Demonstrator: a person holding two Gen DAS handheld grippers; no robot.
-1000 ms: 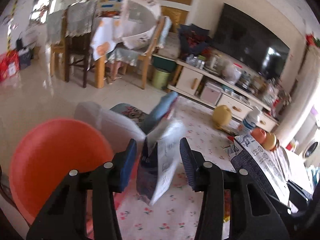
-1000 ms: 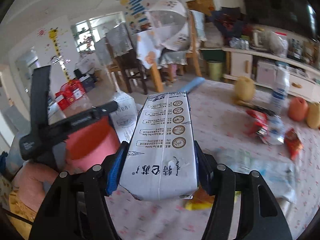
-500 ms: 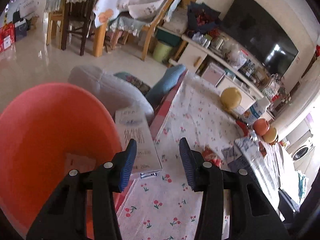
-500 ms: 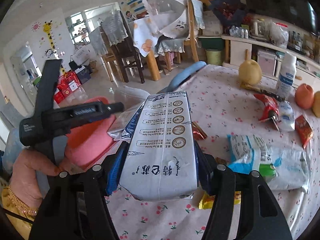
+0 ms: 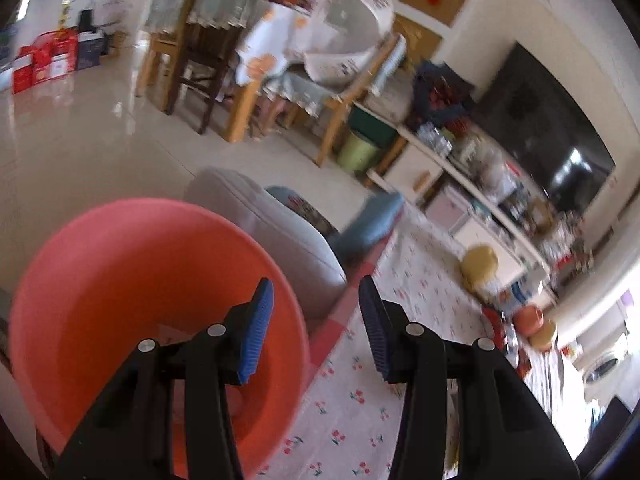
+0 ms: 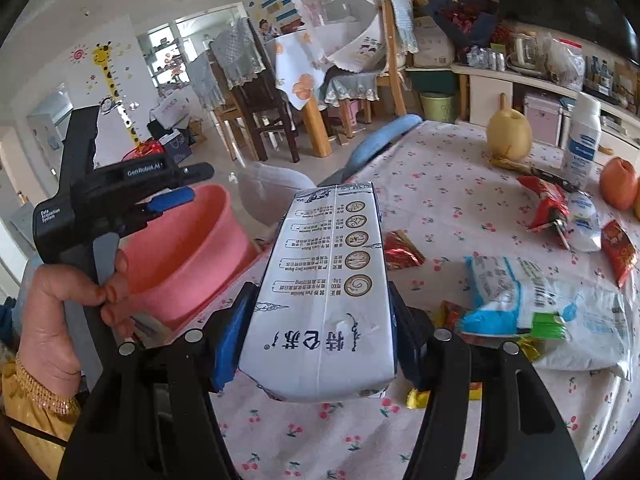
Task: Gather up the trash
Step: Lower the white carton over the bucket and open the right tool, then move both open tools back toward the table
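A pink-orange bin (image 5: 132,304) stands at the table's left edge; it also shows in the right wrist view (image 6: 188,256). My left gripper (image 5: 316,328) is open and empty, held over the bin's right rim. In the right wrist view the left gripper (image 6: 168,200) shows above the bin. My right gripper (image 6: 320,340) is shut on a white milk carton (image 6: 328,292), held above the tablecloth to the right of the bin. Wrappers lie on the table: a red foil one (image 6: 400,254), a red snack bag (image 6: 546,208), a white-blue plastic bag (image 6: 560,320).
The table has a cherry-print cloth (image 6: 440,192). On it stand a yellow pear (image 6: 509,134), a white bottle (image 6: 582,140) and an orange fruit (image 6: 618,184). A grey cushioned chair (image 5: 272,232) stands behind the bin. Dining chairs and a TV cabinet lie beyond.
The left gripper let go of a carton, which dropped into the bin and is now out of sight. The right gripper kept its carton and stayed about where it was.
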